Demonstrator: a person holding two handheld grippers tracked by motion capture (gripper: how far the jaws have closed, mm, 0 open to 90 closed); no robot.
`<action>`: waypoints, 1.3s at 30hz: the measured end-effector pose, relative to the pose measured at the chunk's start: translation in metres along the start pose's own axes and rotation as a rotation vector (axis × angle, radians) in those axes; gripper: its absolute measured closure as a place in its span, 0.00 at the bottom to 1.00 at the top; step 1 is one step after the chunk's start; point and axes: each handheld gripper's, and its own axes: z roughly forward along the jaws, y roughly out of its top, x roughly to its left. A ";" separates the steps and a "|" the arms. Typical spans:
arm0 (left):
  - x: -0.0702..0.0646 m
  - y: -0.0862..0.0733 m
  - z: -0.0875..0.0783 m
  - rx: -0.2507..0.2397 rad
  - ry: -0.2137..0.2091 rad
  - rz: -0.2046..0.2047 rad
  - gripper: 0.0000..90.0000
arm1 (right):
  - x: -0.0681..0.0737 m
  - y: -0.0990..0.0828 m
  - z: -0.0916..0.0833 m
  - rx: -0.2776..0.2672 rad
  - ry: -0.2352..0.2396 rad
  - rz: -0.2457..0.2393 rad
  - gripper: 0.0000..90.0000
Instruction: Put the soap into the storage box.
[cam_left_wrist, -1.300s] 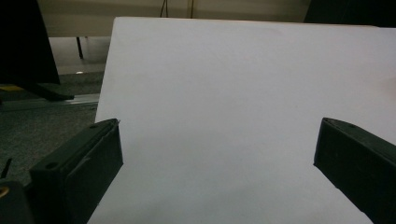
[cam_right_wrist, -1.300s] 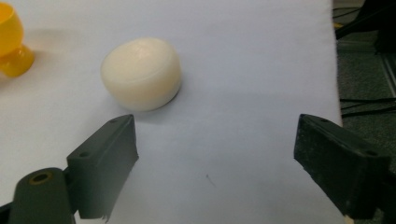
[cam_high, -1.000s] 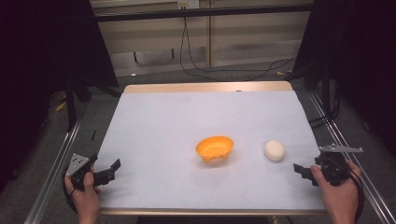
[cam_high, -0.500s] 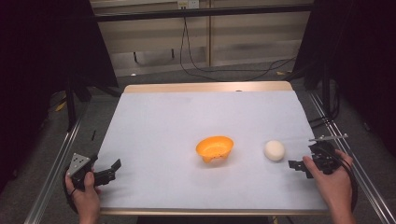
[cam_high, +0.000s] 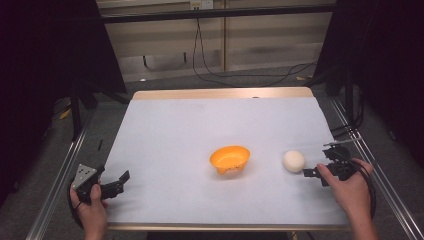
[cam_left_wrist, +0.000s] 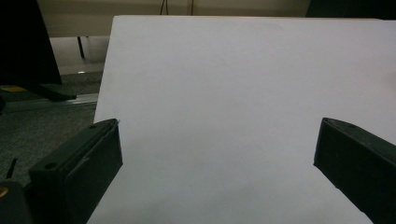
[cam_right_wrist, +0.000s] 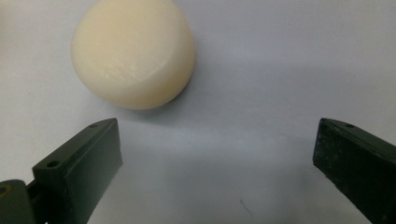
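Observation:
A cream ball (cam_high: 293, 160) lies on the white table cover (cam_high: 200, 130), to the right of an orange bowl (cam_high: 230, 159) that looks to hold nothing. My right gripper (cam_high: 316, 165) sits just right of the ball and points at it. Its jaws have just been opening and now stand wide with nothing between them. In the right gripper view the ball (cam_right_wrist: 133, 51) lies just beyond the left jaw of the right gripper (cam_right_wrist: 217, 158), apart from it. My left gripper (cam_high: 119, 182) rests near the front left corner, and the left gripper (cam_left_wrist: 217, 158) is open over bare cover.
Metal rails (cam_high: 55, 185) run along both sides of the table. The wooden far edge (cam_high: 220, 93) shows past the cover, with cables (cam_high: 210, 65) on the floor behind it. Dark stands flank the table.
My right hand has moved left toward the ball, and its jaws have spread wider. The left hand, the bowl and the ball have stayed put.

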 end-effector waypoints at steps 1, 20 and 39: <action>0.000 0.000 0.000 0.000 0.000 0.000 0.01 | 0.002 0.002 0.001 0.005 -0.001 -0.001 0.01; 0.001 0.000 0.000 0.005 0.006 0.004 0.01 | 0.031 0.033 0.014 0.012 0.000 -0.003 0.02; 0.001 0.000 0.000 0.007 -0.002 -0.008 0.01 | 0.044 0.045 0.027 0.019 0.009 -0.011 0.19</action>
